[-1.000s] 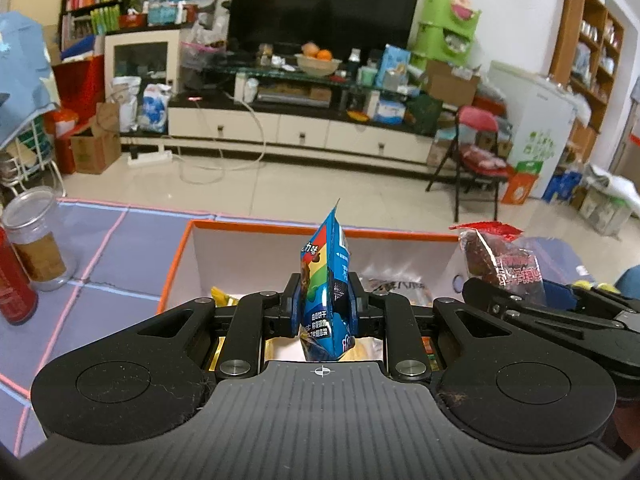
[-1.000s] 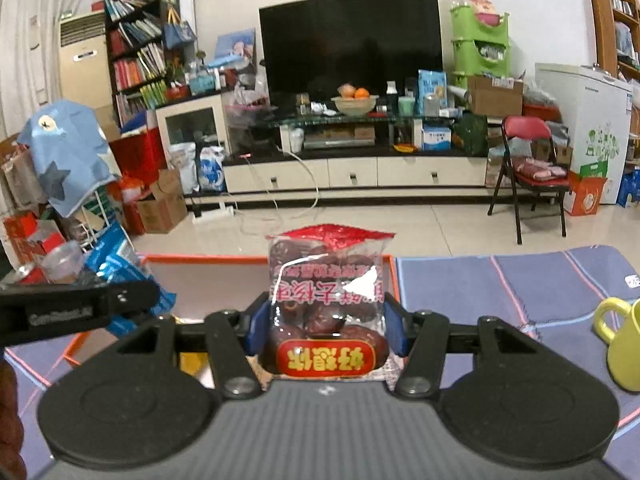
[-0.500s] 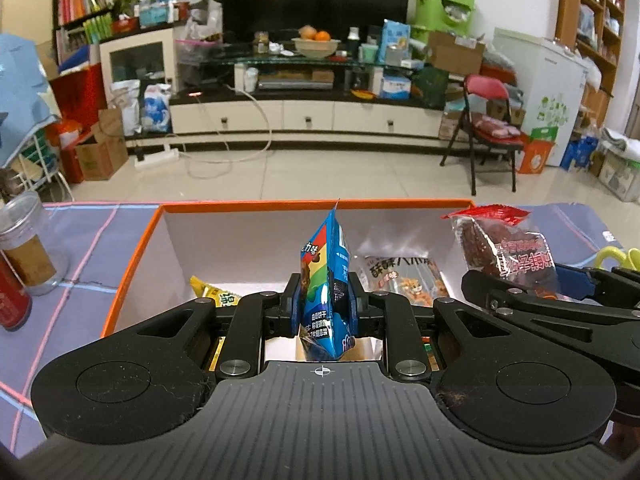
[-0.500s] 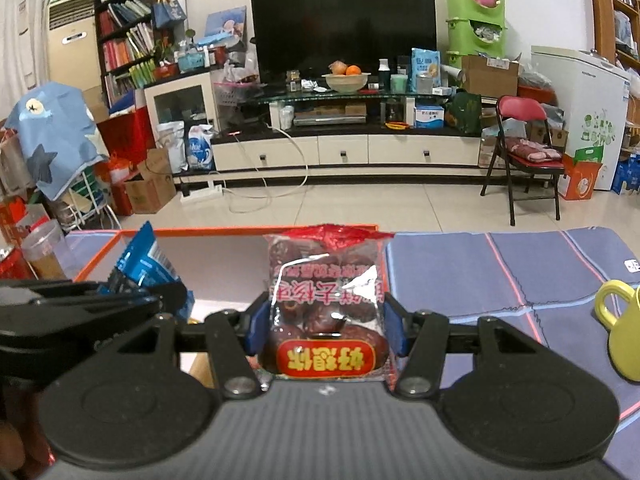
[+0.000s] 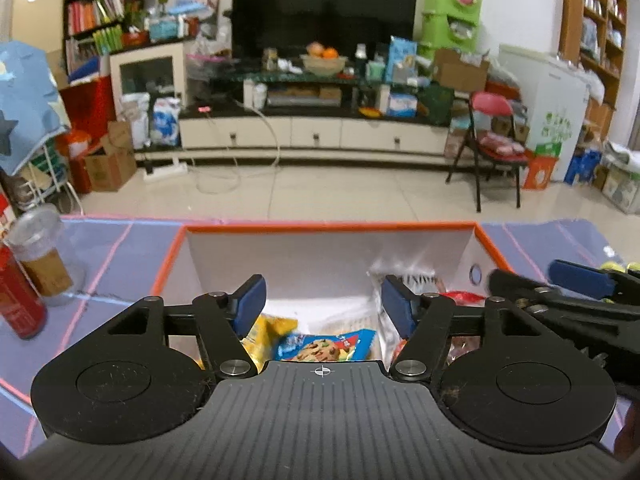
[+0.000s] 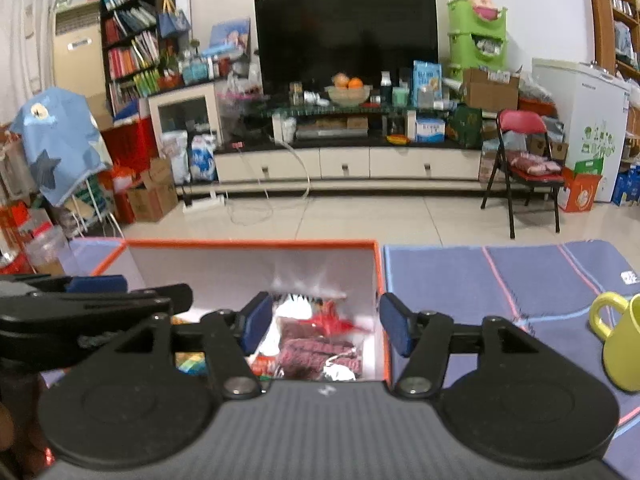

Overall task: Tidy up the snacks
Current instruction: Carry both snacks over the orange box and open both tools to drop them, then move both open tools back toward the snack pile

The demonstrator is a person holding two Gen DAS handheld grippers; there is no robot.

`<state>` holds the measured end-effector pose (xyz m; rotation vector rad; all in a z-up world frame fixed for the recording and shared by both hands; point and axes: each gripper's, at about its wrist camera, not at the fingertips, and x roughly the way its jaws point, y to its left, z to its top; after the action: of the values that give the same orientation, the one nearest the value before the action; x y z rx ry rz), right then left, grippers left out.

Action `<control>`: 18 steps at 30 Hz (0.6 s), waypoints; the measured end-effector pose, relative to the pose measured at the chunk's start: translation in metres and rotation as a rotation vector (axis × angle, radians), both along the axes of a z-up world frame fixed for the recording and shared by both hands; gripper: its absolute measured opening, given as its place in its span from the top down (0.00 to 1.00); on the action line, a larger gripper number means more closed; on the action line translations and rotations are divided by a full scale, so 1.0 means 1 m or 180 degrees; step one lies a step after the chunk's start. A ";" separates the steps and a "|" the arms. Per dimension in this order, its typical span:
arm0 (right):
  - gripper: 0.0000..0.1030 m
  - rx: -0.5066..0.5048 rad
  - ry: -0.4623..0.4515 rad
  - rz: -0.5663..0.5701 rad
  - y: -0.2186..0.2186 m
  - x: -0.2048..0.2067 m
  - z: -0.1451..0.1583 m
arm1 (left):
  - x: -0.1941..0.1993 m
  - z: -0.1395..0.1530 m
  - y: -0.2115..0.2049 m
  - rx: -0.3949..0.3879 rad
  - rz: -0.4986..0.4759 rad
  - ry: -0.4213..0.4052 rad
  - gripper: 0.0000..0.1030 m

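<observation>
Both packets are leaving our jaws, which have just been opening and are standing wide and empty: left gripper (image 5: 322, 305) over the blue cookie packet (image 5: 326, 346), right gripper (image 6: 320, 322) over the red date packet (image 6: 320, 350), both lying in the orange-rimmed box (image 5: 328, 226). We are judging this pair stowed.

Orange-rimmed white box (image 5: 320, 226); blue cookie packet (image 5: 326, 346); purple pink-lined cloth (image 6: 520, 268); yellow-green mug (image 6: 622, 344).

Right gripper (image 6: 320, 326) is hanging over the orange-rimmed box (image 6: 256, 244) with its jaws apart, having just been opening, nothing pinched between them. The red date packet (image 6: 320, 350) is lying down inside the box. Left gripper (image 6: 96, 300) is poking in from the left. Yellow mug (image 6: 620, 340) is sitting on the worktop (image 6: 500, 272).
</observation>
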<state>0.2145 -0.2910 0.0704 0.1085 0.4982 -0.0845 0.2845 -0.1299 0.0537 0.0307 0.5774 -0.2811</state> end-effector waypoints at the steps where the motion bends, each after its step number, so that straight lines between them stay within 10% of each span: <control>1: 0.38 0.0008 -0.0062 -0.0029 -0.003 -0.005 0.004 | -0.005 0.007 0.006 -0.0038 0.0032 -0.0043 0.57; 10: 0.28 0.0004 -0.0384 -0.0046 -0.035 -0.089 0.039 | -0.086 0.066 0.080 -0.0074 0.0169 -0.0571 0.35; 18: 0.27 -0.0511 0.0173 0.0835 -0.012 -0.182 -0.013 | -0.157 -0.002 0.145 0.0019 0.0306 0.0000 0.37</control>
<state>0.0323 -0.3029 0.0575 -0.1169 0.5540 0.1297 0.1275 0.0154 0.0516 0.0086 0.5779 -0.1860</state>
